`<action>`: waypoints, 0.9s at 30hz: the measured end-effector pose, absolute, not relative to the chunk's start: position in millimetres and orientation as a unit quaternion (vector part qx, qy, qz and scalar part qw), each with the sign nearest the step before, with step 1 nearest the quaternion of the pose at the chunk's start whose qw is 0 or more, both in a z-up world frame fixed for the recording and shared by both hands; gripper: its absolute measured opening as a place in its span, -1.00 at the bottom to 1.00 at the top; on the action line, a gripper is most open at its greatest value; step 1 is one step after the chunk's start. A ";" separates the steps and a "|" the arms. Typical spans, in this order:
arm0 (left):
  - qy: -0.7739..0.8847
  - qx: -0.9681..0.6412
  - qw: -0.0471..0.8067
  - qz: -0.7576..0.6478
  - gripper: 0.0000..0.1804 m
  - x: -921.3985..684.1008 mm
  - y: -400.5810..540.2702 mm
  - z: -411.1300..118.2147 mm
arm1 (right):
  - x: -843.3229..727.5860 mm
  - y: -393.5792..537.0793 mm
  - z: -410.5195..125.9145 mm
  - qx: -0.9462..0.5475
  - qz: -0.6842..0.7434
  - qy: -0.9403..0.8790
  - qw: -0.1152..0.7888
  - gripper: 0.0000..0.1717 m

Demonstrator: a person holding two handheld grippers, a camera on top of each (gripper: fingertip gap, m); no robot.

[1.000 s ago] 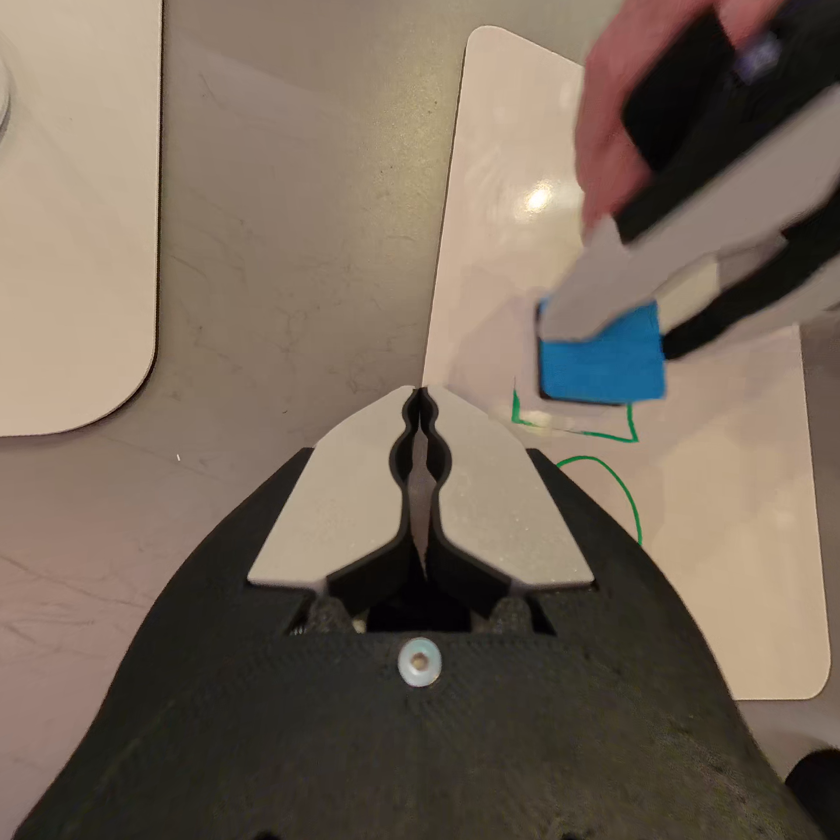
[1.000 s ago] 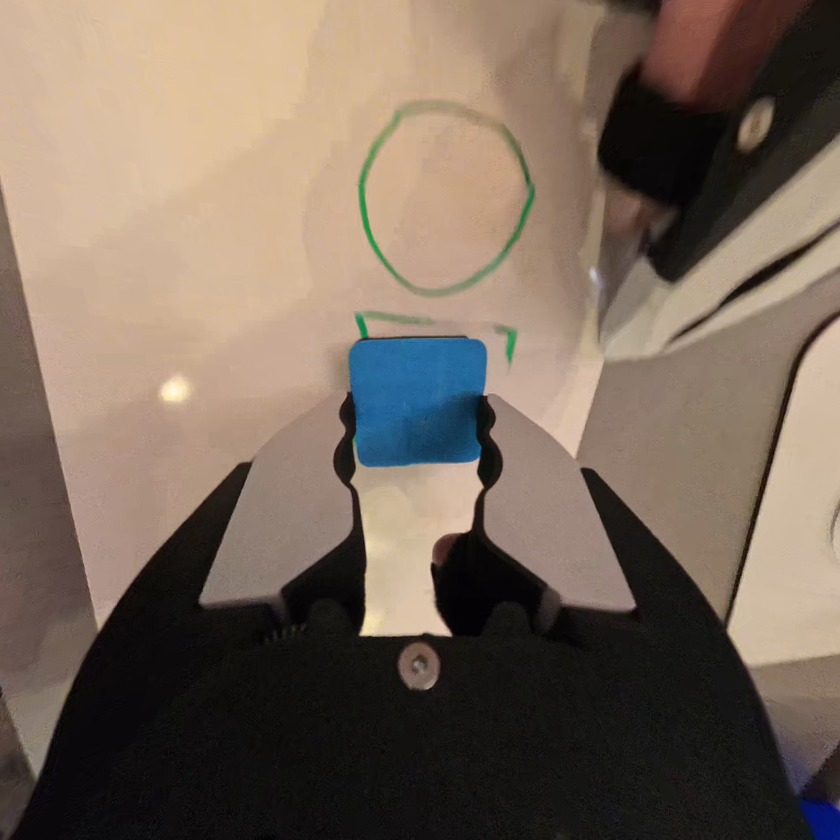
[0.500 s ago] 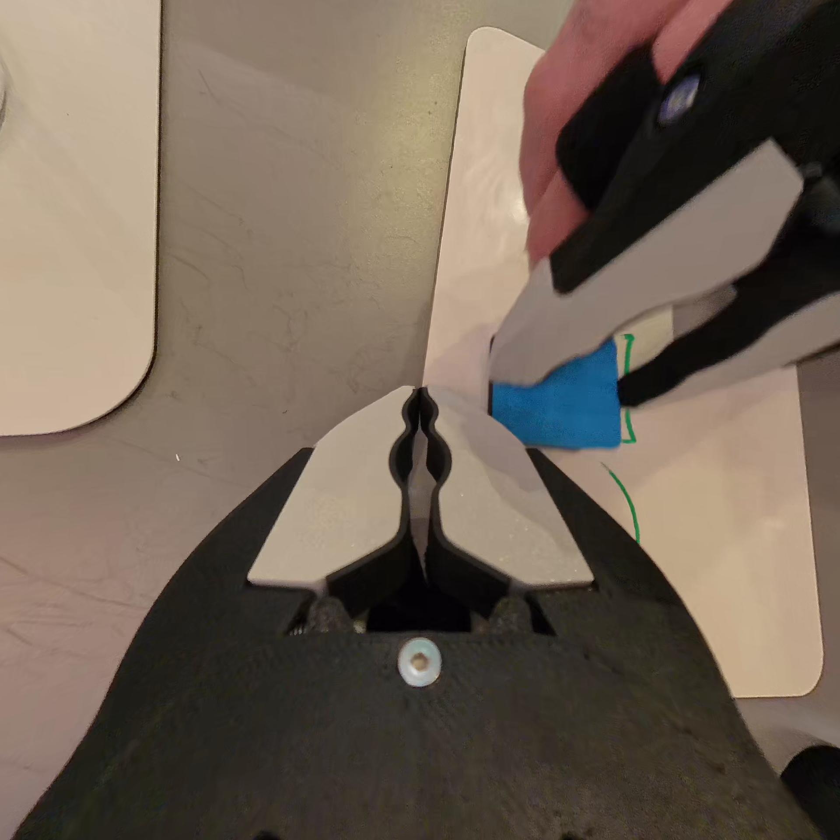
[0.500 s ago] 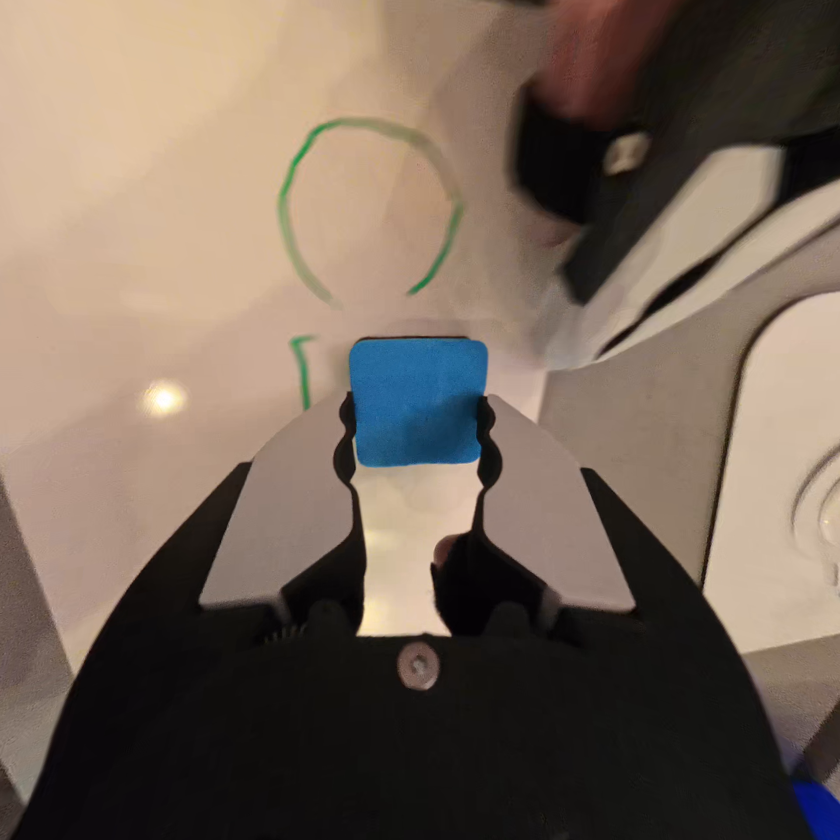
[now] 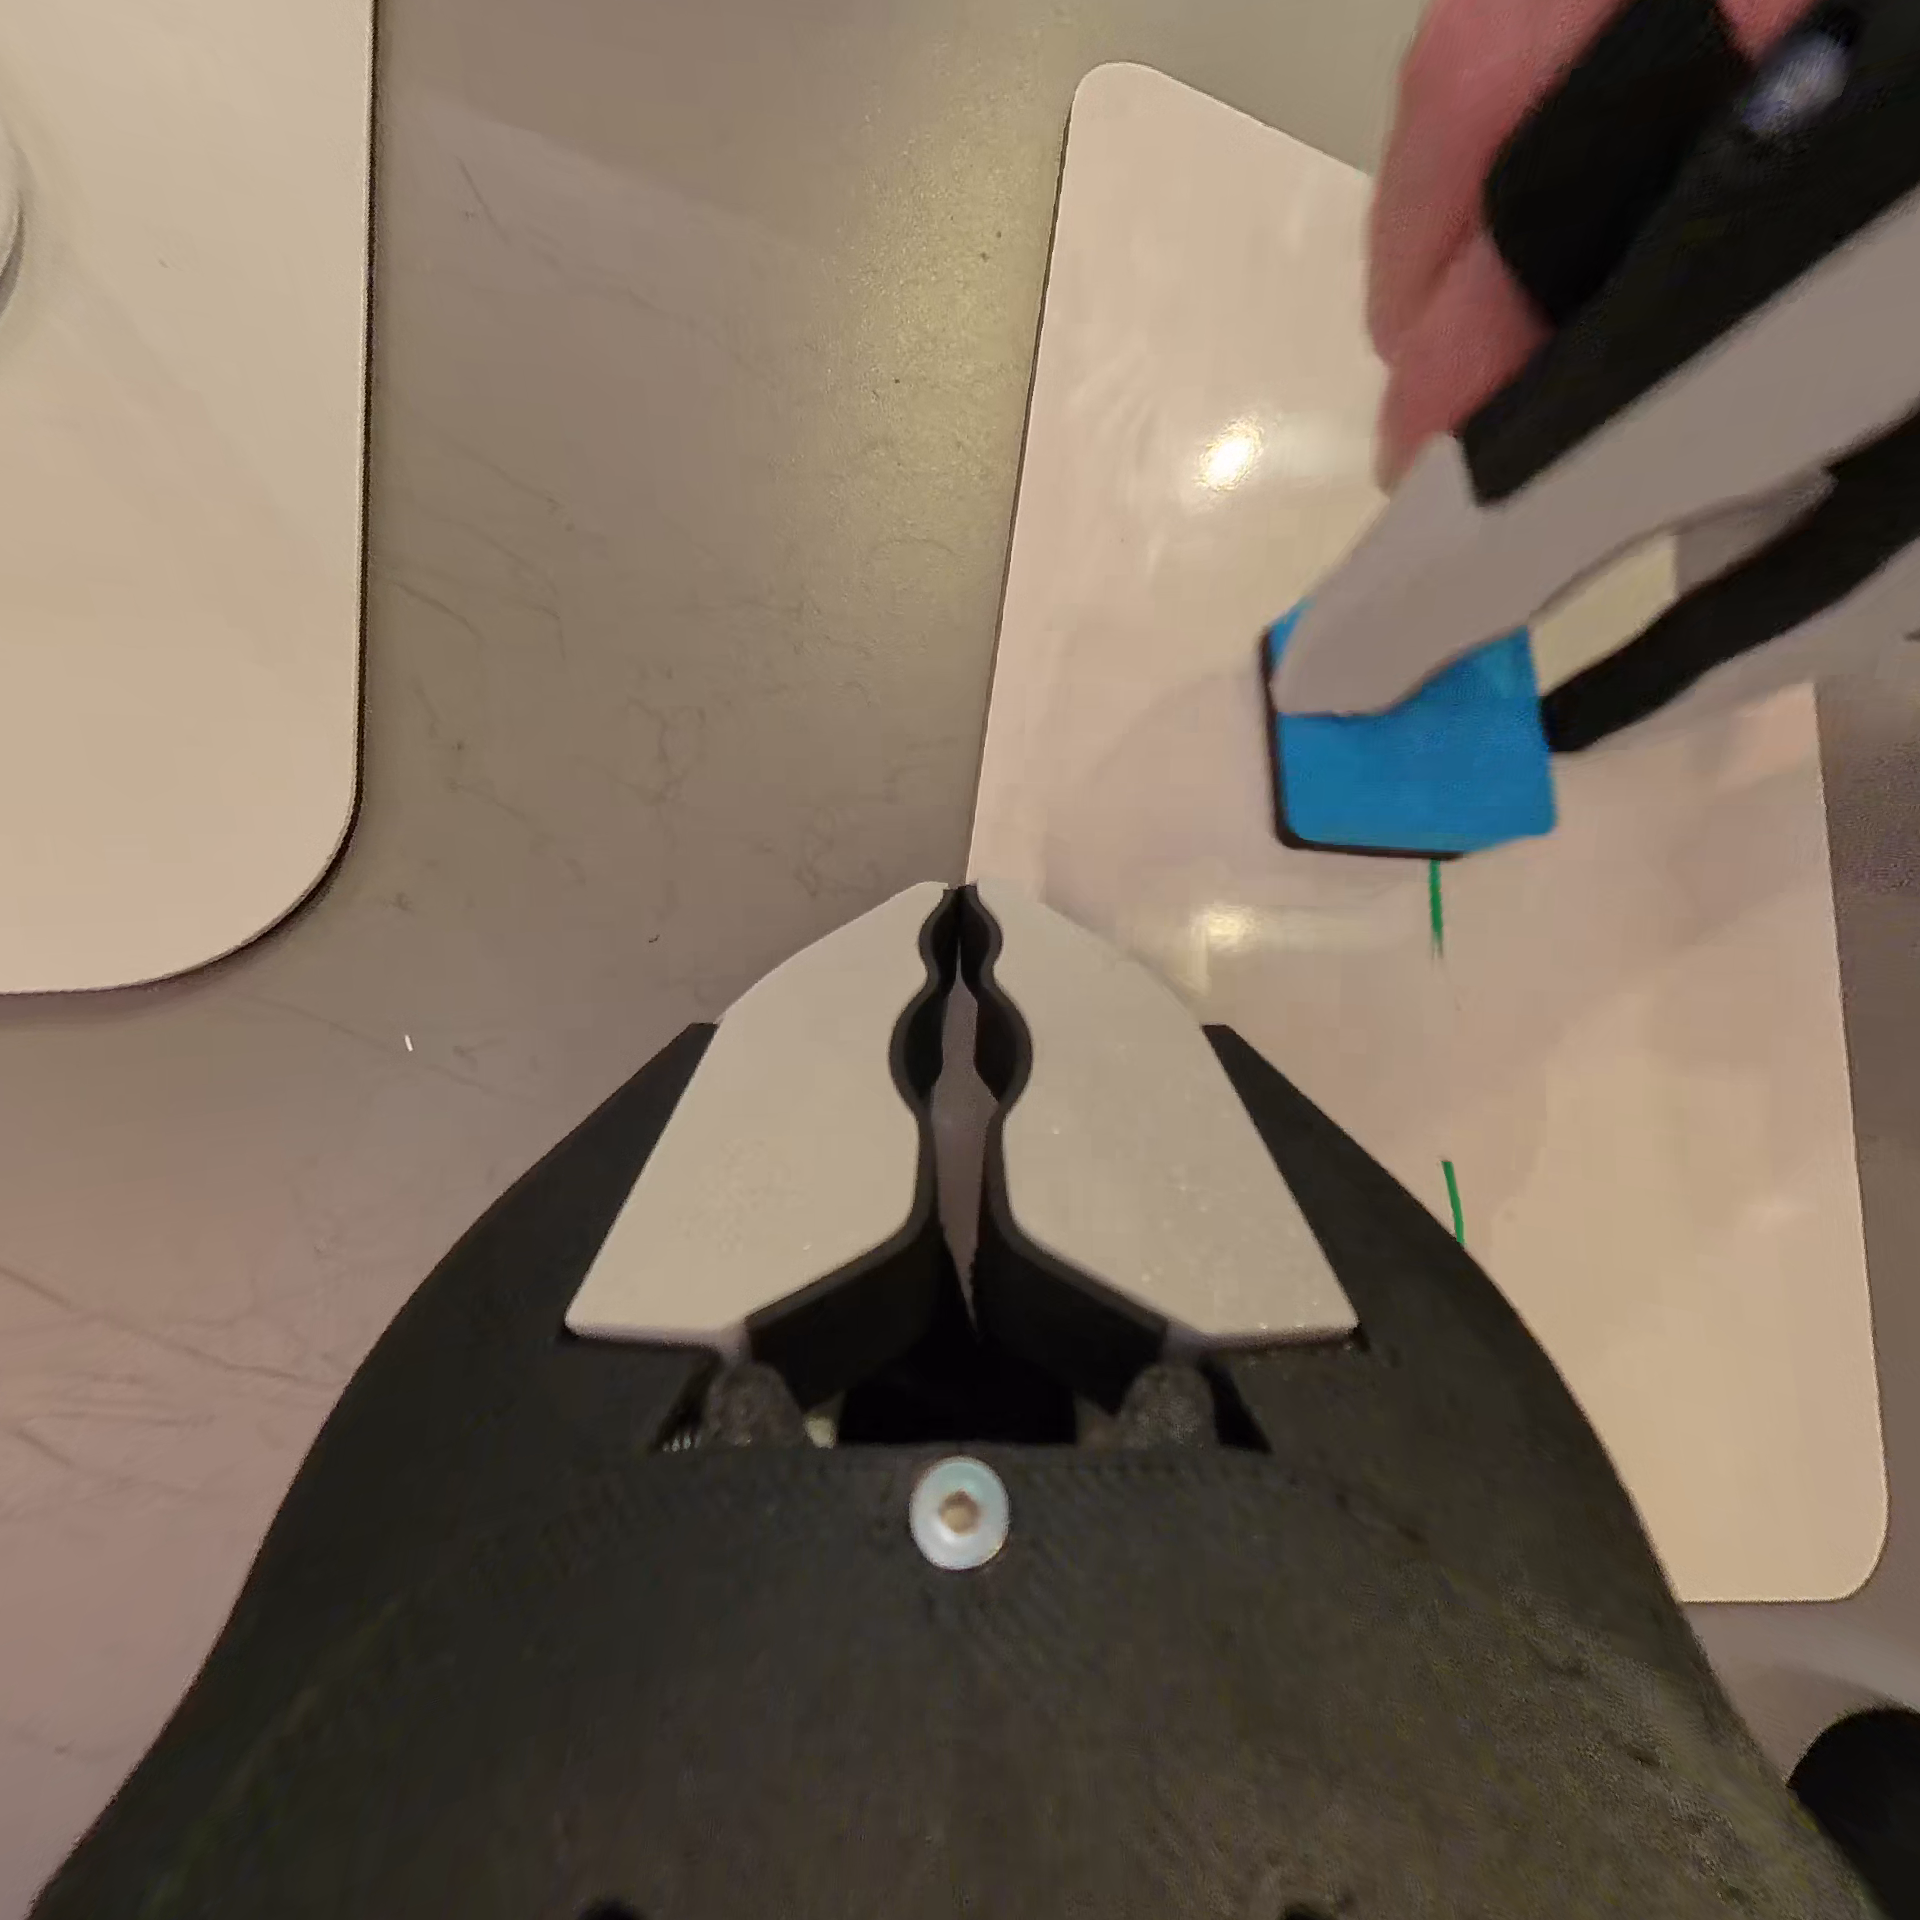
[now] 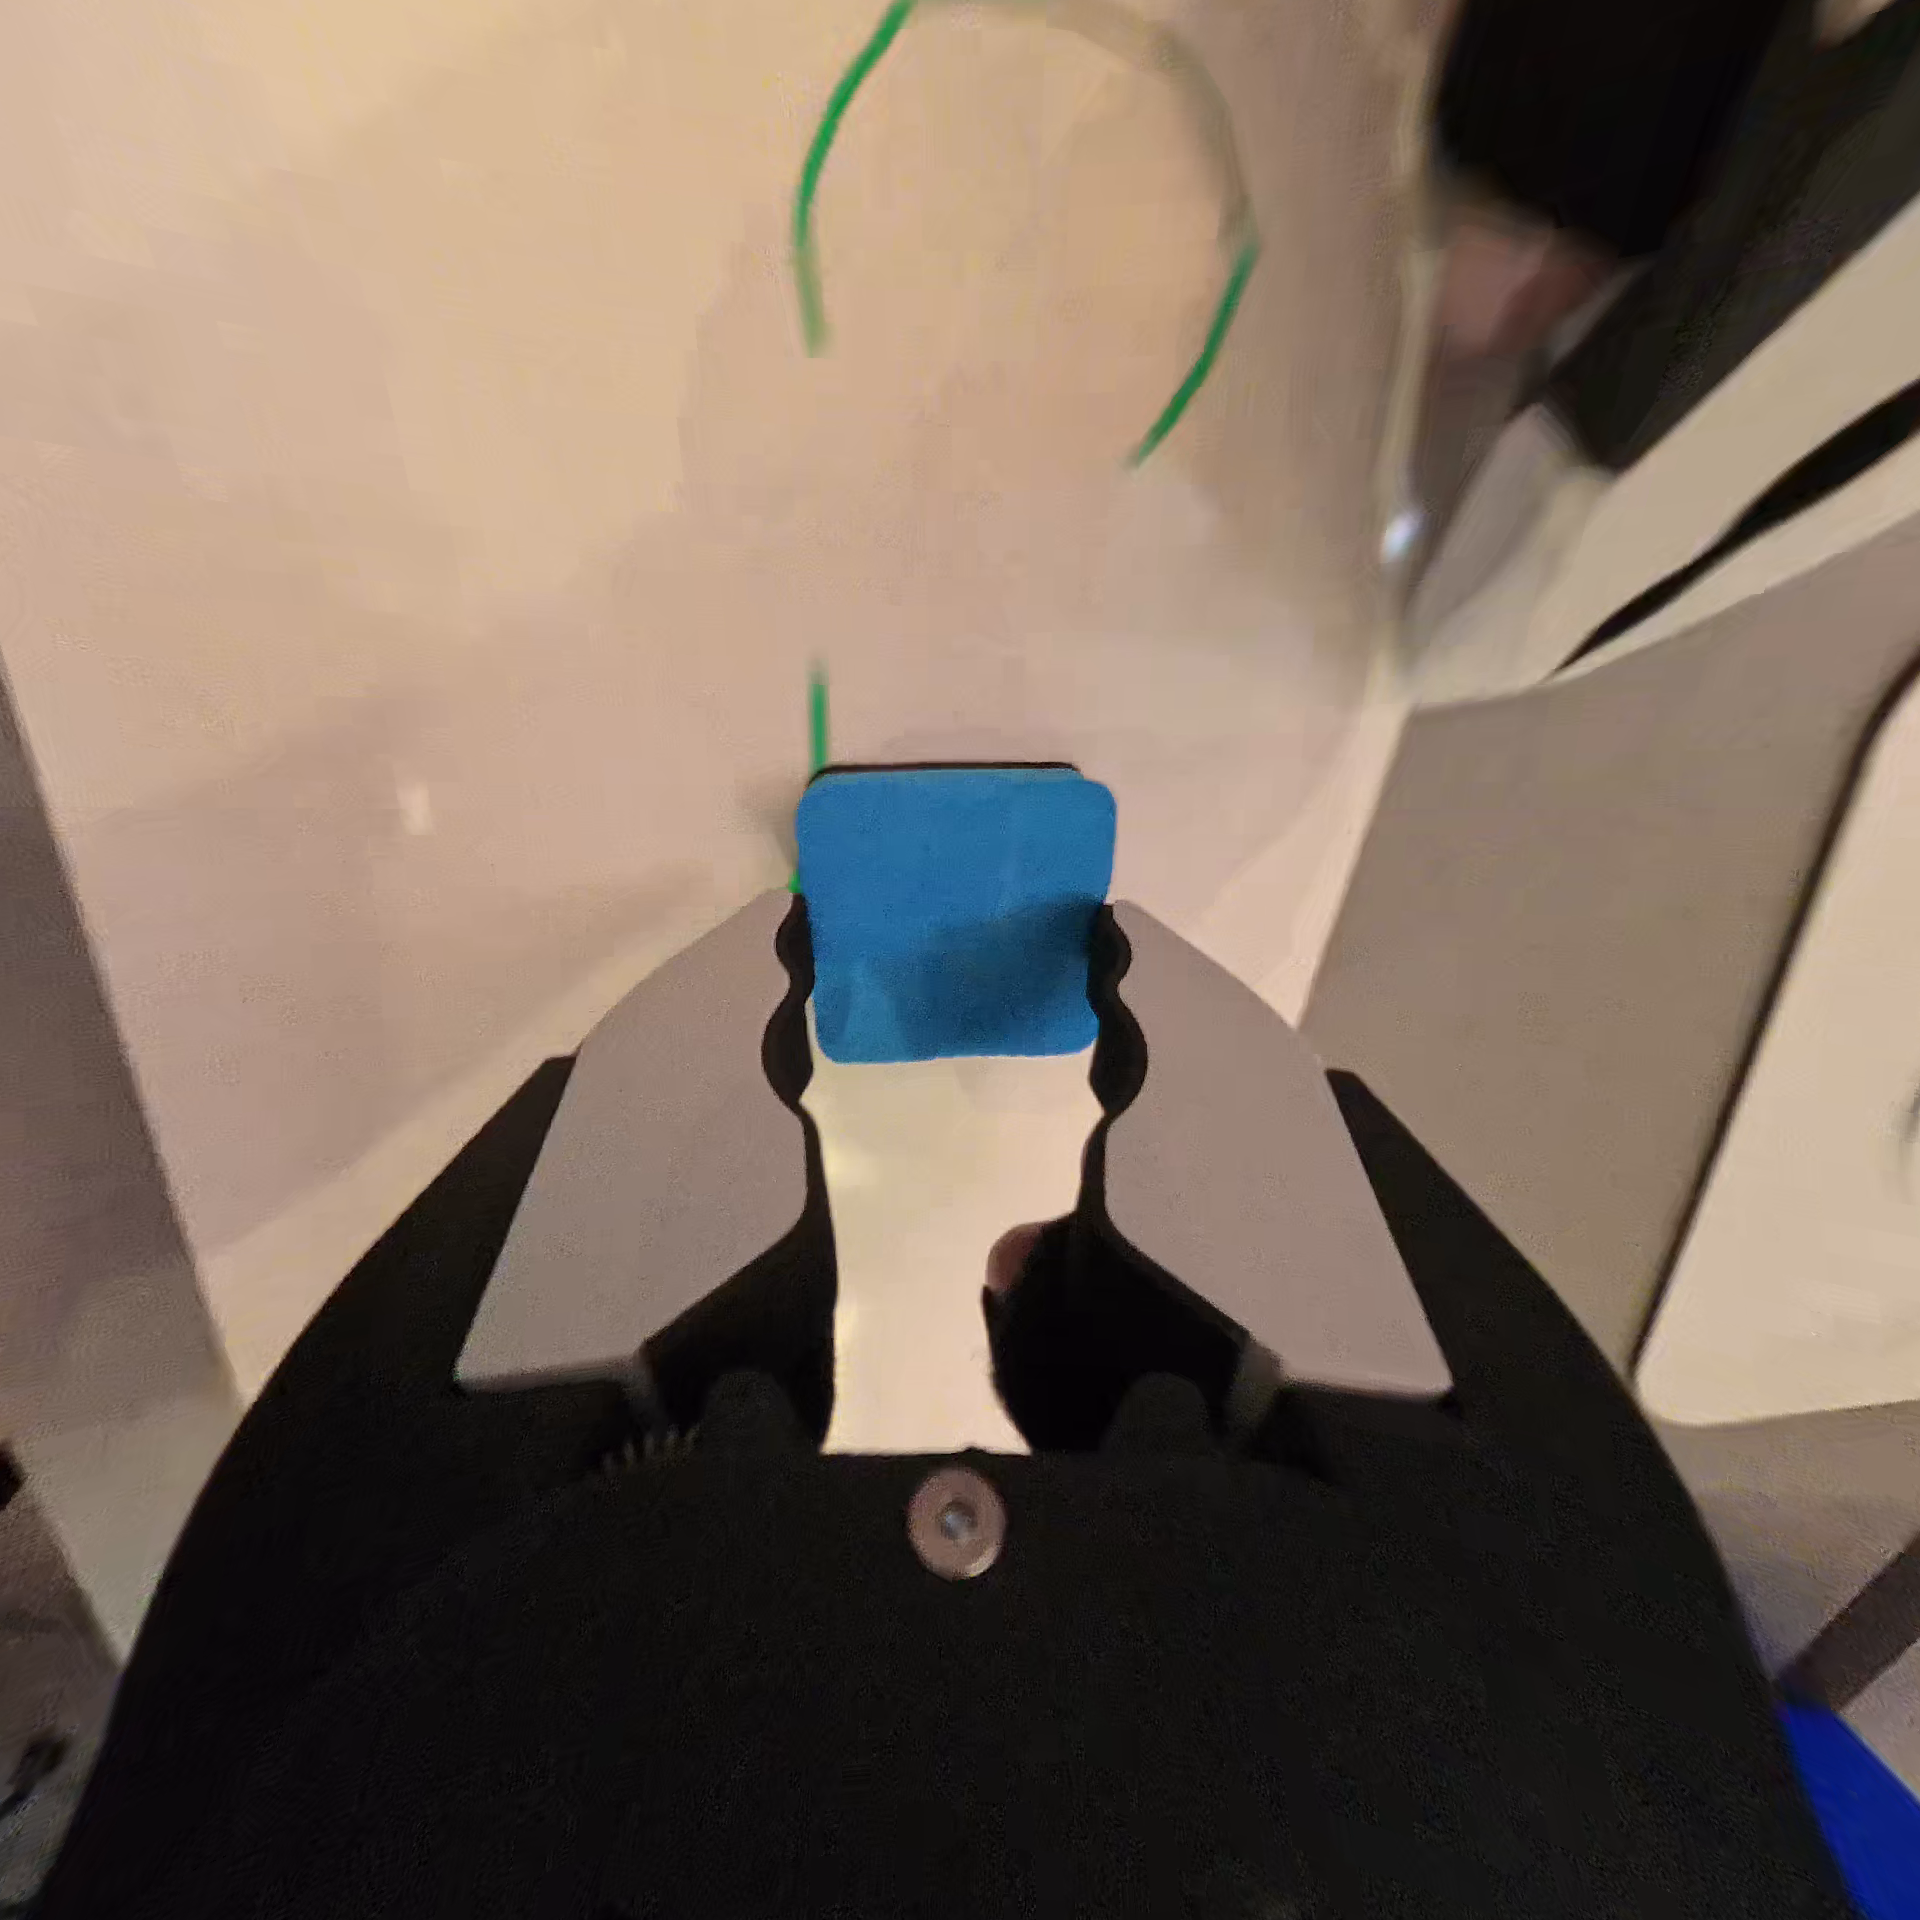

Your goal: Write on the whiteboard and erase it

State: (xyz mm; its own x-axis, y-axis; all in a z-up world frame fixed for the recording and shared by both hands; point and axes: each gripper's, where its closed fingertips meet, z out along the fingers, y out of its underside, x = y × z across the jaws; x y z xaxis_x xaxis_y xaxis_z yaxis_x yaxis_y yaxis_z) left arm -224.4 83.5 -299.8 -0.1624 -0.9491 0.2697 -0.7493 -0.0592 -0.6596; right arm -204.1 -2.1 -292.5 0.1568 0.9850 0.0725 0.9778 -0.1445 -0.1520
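Observation:
My right gripper (image 6: 951,925) is shut on a blue square eraser (image 6: 951,914) and presses it flat on the white whiteboard (image 6: 416,468). Both pads touch the eraser's sides. Green marker lines (image 6: 821,187) remain on the board: parts of a circle ahead and a short stroke by the eraser's left edge. In the left wrist view the eraser (image 5: 1413,758) sits on the whiteboard (image 5: 1143,312) under the right gripper (image 5: 1455,665), with a short green stroke (image 5: 1436,914) below it. My left gripper (image 5: 958,894) is shut on nothing, its tips at the whiteboard's left edge.
A second white board (image 5: 177,520) lies at the left on the grey table (image 5: 675,520). A person's hand (image 5: 1444,239) holds the right gripper. A blue object (image 6: 1849,1787) shows at the lower right of the right wrist view.
The right gripper swept the eraser across the board, left and then back right and farther away. Most of the green square and part of the circle have been wiped off. The left gripper stayed still and shut.

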 end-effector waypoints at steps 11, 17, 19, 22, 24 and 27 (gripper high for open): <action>0.665 -0.638 0.136 -0.364 -0.99 -224.1 84.0 -299.8 | -237.3 -13.2 -291.9 -0.735 0.010 -0.666 0.125 -0.39; 0.659 -0.643 0.133 -0.366 -0.99 -223.9 84.1 -299.9 | -236.6 -17.1 -292.3 -0.744 0.040 -0.659 0.102 -0.39; 0.659 -0.644 0.134 -0.365 -0.99 -223.9 84.2 -299.9 | -270.2 -1.3 -292.2 -0.735 0.029 -0.664 0.133 -0.39; 0.657 -0.646 0.134 -0.366 -0.99 -223.8 84.6 -300.0 | -277.7 38.0 -292.1 -0.775 0.026 -0.611 0.161 -0.39; 0.655 -0.647 0.132 -0.368 -0.99 -223.9 85.0 -299.9 | -296.2 30.0 -292.5 -0.753 0.051 -0.637 0.156 -0.39; 0.653 -0.649 0.131 -0.367 -1.00 -224.5 86.5 -299.8 | -280.4 13.6 -292.8 -0.739 0.049 -0.661 0.118 -0.38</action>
